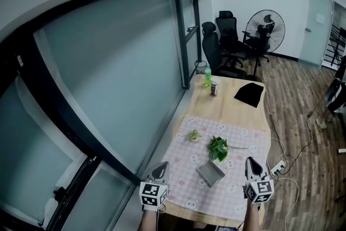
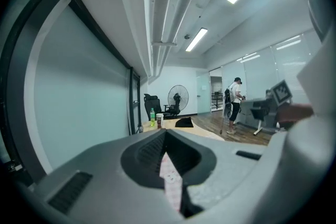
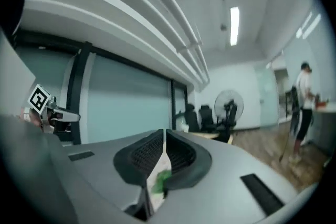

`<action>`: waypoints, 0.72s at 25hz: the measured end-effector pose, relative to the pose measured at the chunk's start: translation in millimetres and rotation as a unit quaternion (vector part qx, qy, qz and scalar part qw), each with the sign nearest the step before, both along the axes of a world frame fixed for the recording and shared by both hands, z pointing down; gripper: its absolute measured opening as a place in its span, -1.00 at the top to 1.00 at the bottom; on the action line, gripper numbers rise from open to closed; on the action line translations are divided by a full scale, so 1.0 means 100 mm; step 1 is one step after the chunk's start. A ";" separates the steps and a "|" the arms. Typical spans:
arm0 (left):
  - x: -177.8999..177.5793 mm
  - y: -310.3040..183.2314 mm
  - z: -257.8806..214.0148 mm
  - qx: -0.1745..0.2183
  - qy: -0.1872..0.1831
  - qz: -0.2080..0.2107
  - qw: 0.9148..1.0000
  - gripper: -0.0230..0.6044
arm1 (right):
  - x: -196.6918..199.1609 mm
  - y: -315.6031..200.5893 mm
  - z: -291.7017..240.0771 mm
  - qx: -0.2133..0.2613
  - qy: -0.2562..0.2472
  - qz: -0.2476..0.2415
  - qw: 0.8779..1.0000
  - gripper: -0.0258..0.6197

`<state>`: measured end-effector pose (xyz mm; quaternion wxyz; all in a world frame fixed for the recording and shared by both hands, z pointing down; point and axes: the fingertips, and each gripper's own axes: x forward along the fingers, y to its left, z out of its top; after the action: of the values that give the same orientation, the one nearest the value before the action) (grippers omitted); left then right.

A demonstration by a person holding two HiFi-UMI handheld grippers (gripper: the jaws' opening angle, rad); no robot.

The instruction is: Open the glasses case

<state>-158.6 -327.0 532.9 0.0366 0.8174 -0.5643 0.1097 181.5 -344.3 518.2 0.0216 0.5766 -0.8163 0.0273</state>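
- Mostly the glass wall (image 1: pixel 108 78) fills the head view from 8 to 12 o'clock, and the picture's edges cut off its dark frame.
- The table (image 1: pixel 227 111) runs off toward 12 o'clock; the grippers' marker cubes hide parts of its near edge.
- A pink checked cloth (image 1: pixel 238 192) covers the near half.
- Office chairs (image 1: pixel 224 35) and a fan (image 1: pixel 265 30) stand past the far end. A person (image 1: pixel 336 92) at 3 o'clock is cut off.
- A black thing (image 1: pixel 249 94) at the far end is too dark to identify.
- The glasses case (image 1: pixel 211 172), grey and flat, lies on the cloth at 6 o'clock of a leafy plant (image 1: pixel 218 147), touching neither gripper.
- The left gripper (image 1: pixel 160 165) hangs at the case's 9 o'clock with its claw pressed together and empty. Its own view (image 2: pixel 165 132) misses the case.
- The right gripper (image 1: pixel 250 160) hangs at 3 o'clock, claw likewise pressed together on nothing; its own view (image 3: pixel 164 132) is blurred.
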 end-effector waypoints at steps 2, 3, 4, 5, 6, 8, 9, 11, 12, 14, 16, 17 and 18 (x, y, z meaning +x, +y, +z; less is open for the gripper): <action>0.11 0.02 -0.14 0.014 0.000 0.011 1.000 0.95 | -0.06 0.26 -0.73 0.095 0.056 0.033 0.993 0.83; 0.17 0.05 -0.21 0.022 0.000 0.018 1.000 0.95 | -0.11 0.39 -0.96 0.127 0.084 0.040 0.987 0.84; 0.23 0.08 -0.28 0.030 -0.001 0.025 0.999 0.95 | -0.16 0.51 -1.11 0.147 0.108 0.043 0.982 0.86; 0.29 0.11 -0.34 0.037 -0.002 0.031 0.999 0.94 | -0.21 0.61 -1.18 0.155 0.122 0.042 0.979 0.86; 0.34 0.15 -0.40 0.043 -0.002 0.036 0.998 0.95 | -0.25 0.68 -1.20 0.153 0.125 0.042 0.979 0.87; 0.40 0.22 -0.50 0.054 0.000 0.042 0.998 0.95 | -0.30 0.78 -1.11 0.133 0.113 0.038 0.984 0.87; 0.41 0.25 -0.55 0.060 0.000 0.042 0.997 0.95 | -0.32 0.80 -1.05 0.121 0.106 0.035 0.986 0.87; 0.44 0.27 -0.63 0.072 -0.003 0.040 0.997 0.95 | -0.34 0.82 -0.98 0.107 0.096 0.028 0.989 0.87; 0.45 0.28 -0.67 0.077 -0.006 0.041 0.996 0.95 | -0.35 0.83 -0.98 0.106 0.091 0.024 0.990 0.87; 0.48 0.29 -0.73 0.083 -0.007 0.043 0.996 0.95 | -0.35 0.85 -1.02 0.112 0.084 0.022 0.990 0.87; 0.49 0.29 -0.76 0.087 -0.011 0.043 0.995 0.95 | -0.35 0.88 -1.05 0.114 0.083 0.024 0.990 0.87; 0.49 0.28 -0.76 0.089 -0.017 0.043 0.995 0.95 | -0.35 0.89 -1.07 0.111 0.085 0.024 0.990 0.87; 0.49 0.26 -0.77 0.092 -0.023 0.043 0.995 0.95 | -0.35 0.89 -1.08 0.108 0.089 0.021 0.990 0.87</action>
<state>-109.9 -300.7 456.1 -0.0560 0.8380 -0.5373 0.0774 146.0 -255.4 410.1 0.0310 0.5927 -0.7970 -0.1117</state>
